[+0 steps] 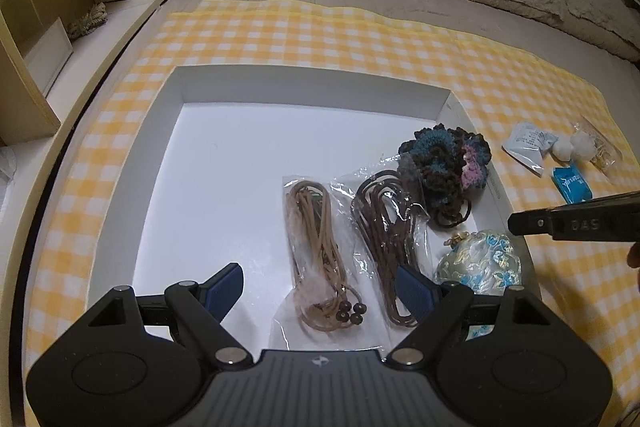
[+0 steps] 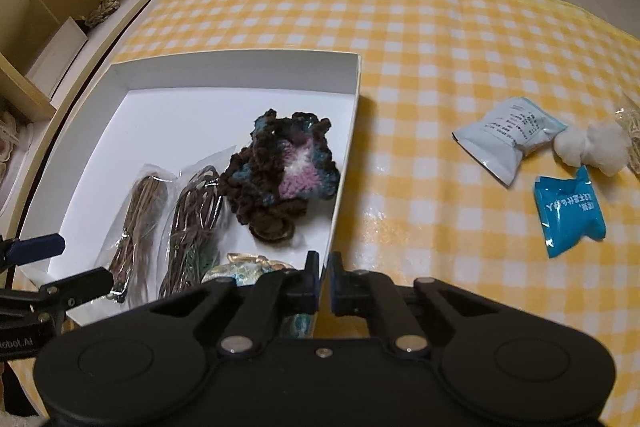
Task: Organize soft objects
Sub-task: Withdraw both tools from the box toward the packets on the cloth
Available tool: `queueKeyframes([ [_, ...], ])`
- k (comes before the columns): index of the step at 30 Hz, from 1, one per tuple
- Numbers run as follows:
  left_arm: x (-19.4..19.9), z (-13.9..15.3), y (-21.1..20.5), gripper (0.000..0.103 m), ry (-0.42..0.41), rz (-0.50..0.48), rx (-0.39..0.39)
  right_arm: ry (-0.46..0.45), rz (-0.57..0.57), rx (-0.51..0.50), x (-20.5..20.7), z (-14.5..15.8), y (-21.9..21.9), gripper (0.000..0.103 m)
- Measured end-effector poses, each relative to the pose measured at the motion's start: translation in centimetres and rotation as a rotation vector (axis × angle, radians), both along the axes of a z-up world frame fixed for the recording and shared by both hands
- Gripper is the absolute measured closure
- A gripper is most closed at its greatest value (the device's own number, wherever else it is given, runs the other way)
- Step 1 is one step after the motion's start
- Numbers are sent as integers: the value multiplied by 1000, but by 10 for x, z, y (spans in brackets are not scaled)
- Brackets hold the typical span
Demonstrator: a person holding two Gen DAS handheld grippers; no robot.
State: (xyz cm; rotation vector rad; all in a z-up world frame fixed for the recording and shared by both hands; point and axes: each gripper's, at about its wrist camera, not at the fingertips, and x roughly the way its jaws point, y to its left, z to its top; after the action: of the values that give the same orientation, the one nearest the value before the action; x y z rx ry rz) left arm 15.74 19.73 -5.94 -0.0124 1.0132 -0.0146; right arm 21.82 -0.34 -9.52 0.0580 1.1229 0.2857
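Crocheted piece [image 2: 282,167] against box [image 2: 352,115] right wall; left jaws wide, right jaws closed, empty.

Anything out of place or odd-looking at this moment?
Nothing is spilled or damaged. Still outside the white box, on the checked cloth: a white pouch, a blue packet and cotton balls.

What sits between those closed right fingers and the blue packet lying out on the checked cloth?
Nothing visible. Only bare yellow checked cloth lies between the right gripper and the blue packet. The white box wall stands to its left, out of that path.
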Motion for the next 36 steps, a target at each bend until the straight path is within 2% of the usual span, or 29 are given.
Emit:
queueKeyframes([
  [1, -1, 1, 0, 19, -3, 1, 4, -5, 1, 4, -1, 3, -1, 91],
  [3, -3, 4, -1, 19, -11, 2, 9, -30, 7, 25, -4, 12, -6, 76],
  [7, -9, 14, -2, 16, -35, 10, 14, -104, 34, 56, -15, 32, -9, 72],
  [9, -13, 19, -2, 14, -51, 14, 18, -146, 54, 69, -21, 43, -9, 60],
  [13, -23, 32, -3, 9, -91, 25, 35, -216, 85, 97, -33, 58, -9, 44],
  [15, -28, 38, -4, 6, -112, 30, 40, -247, 97, 104, -38, 64, -9, 31],
  [16, -31, 41, -5, 6, -123, 32, 45, -267, 106, 107, -41, 67, -10, 29],
  [18, -35, 47, -5, 4, -143, 35, 51, -294, 124, 99, -47, 72, -10, 21],
  [22, -44, 58, -6, 0, -202, 49, 72, -351, 144, 75, -58, 80, -10, 11],
  [24, -48, 64, -7, 0, -234, 58, 88, -377, 144, 62, -62, 84, -12, 2],
  [29, -53, 76, -7, 0, -293, 105, 84, -439, 117, 33, -69, 91, -23, 0],
  [36, -49, 87, -18, 0, -365, 124, 80, -468, 66, 30, -71, 98, -46, 0],
])
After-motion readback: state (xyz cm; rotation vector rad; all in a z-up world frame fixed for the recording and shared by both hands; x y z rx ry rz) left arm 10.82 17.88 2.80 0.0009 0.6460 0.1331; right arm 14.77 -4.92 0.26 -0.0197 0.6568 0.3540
